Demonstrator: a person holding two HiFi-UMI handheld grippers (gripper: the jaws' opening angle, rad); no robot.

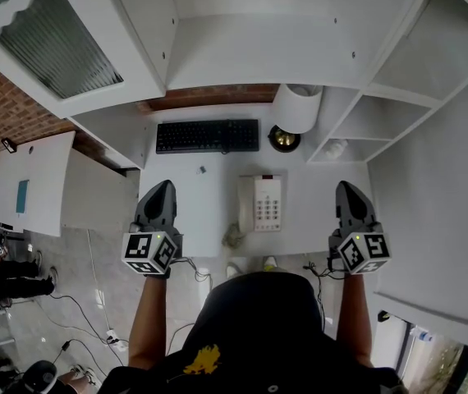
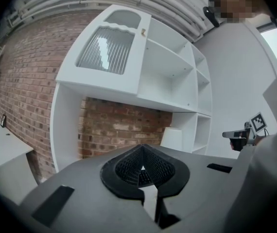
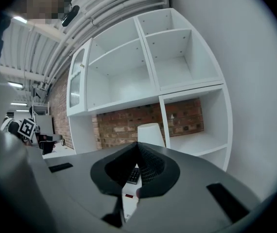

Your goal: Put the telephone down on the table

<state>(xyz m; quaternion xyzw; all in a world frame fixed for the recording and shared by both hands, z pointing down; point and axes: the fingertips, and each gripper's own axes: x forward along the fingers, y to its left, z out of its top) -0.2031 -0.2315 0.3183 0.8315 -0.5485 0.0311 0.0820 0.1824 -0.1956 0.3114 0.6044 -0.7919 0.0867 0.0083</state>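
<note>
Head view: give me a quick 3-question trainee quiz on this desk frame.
1. True or false: the telephone lies on the table, between the left tongs and the right tongs, touched by neither.
2. What lies farther back on the table, left of the telephone? A) laptop B) black keyboard C) notebook
3. Fill in: both tongs are ____ (open or shut), with nothing in them.
Key: 1 true; 2 B; 3 shut.

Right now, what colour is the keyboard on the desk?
Black; the keyboard shows best in head view.
</note>
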